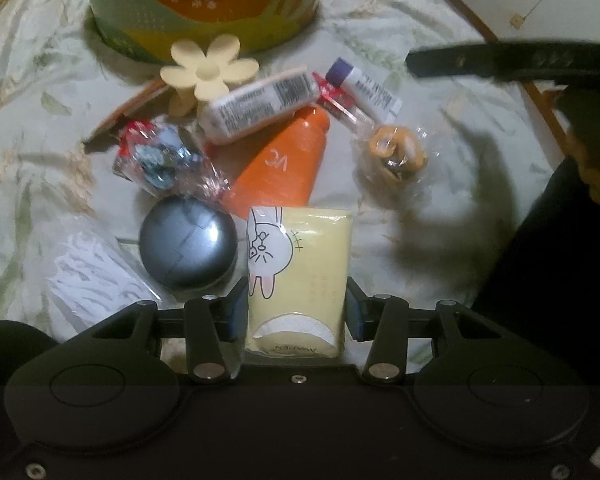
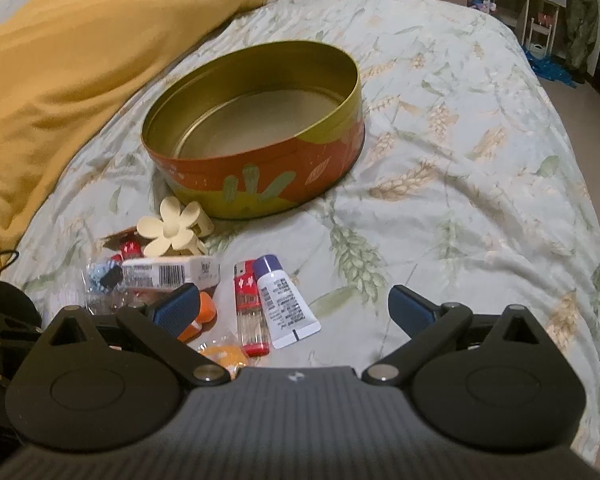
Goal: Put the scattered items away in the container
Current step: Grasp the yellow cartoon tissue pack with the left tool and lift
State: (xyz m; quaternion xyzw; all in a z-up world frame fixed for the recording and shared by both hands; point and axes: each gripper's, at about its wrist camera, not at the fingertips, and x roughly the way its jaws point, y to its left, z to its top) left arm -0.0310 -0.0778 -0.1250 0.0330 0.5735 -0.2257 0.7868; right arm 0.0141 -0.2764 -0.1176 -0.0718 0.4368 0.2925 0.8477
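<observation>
Yellow tissue pack (image 1: 298, 276) sits between the pads of my left tongs (image 1: 298, 312), which have narrowed onto its sides and look to be pressing it, near its lower end. From the left wrist, the pack lies on the bed (image 1: 440, 92) among the clutter: a grey round case (image 1: 188, 236) just beside it on the left, an orange tube (image 1: 288, 160) touching its far edge, and the tin (image 1: 204, 12) well beyond. My grip is low on a soft pack, so it may sag or slide out as I lift. The pack could also drag the tube or nudge the case.

From the right wrist, my right tongs (image 2: 294, 312) stand wide and hold nothing, hovering over a lighter (image 2: 250, 304) and a small white tube (image 2: 284, 308). The tin (image 2: 256, 128) is empty and sits on soft bedding, so a pack dropped on its rim could tip it. My two tongs are close together and could collide.
</observation>
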